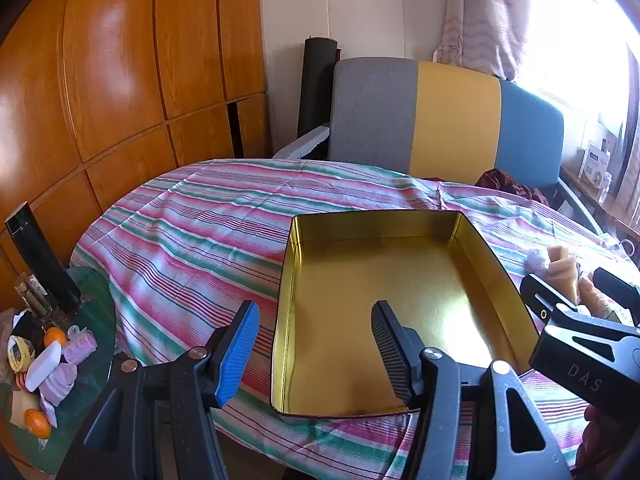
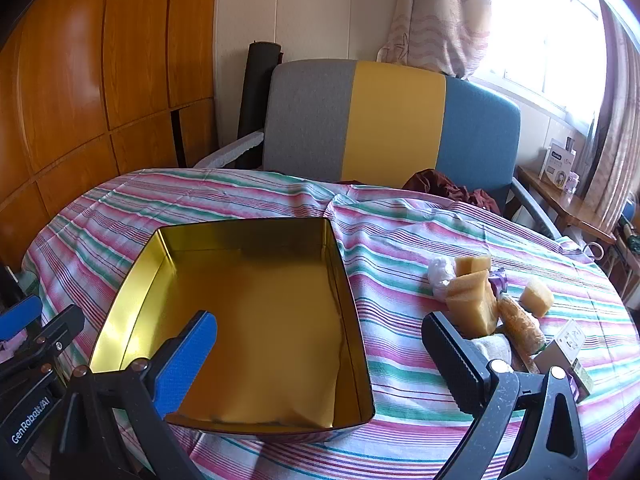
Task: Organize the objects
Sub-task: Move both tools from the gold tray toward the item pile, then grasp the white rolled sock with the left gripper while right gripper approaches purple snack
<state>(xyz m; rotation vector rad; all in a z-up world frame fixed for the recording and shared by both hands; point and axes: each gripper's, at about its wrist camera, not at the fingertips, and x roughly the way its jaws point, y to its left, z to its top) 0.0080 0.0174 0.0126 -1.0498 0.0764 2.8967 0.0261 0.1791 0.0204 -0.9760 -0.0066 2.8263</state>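
An empty gold tin box (image 1: 384, 304) sits open on the striped tablecloth (image 1: 192, 220); it also shows in the right wrist view (image 2: 256, 320). My left gripper (image 1: 316, 344) is open and empty, its fingers straddling the box's left wall. My right gripper (image 2: 320, 356) is open and empty over the box's right wall. To the right of the box lies a pile of yellow sponge pieces (image 2: 472, 296), a separate sponge chunk (image 2: 538, 298), a white plastic bag (image 2: 440, 274), a mesh roll (image 2: 520, 326) and a small carton (image 2: 568, 344).
A grey, yellow and blue chair (image 2: 396, 120) stands behind the table, with dark red cloth (image 2: 448, 190) on its seat. A low green side table (image 1: 84, 360) at the left holds oranges, a black bottle (image 1: 40, 256) and small items. Wooden cabinets (image 1: 100, 80) line the left wall.
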